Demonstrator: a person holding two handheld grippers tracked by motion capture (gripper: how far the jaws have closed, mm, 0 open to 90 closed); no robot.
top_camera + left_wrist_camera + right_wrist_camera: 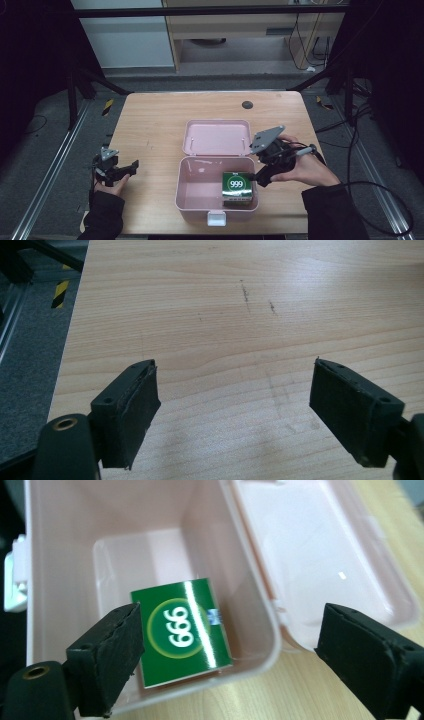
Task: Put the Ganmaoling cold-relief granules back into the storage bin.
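An open pink plastic box [192, 187] stands at the table's front middle, its lid [217, 137] laid back flat behind it. A green carton marked 999 [236, 187] rests inside against the box's right wall. My right gripper [260, 177] hovers just over the box's right rim. In the right gripper view its jaws stand open [230, 645], one over the green carton [182, 630] and one outside the box wall [150, 510], touching nothing. My left gripper [132, 166] is at the front left, open [235, 405] over bare wood.
The wooden table [150, 125] has a small dark round disc [247, 104] near its far edge. A white latch [216, 218] sticks out from the box's front. Black frame rails and cables lie on the floor around the table.
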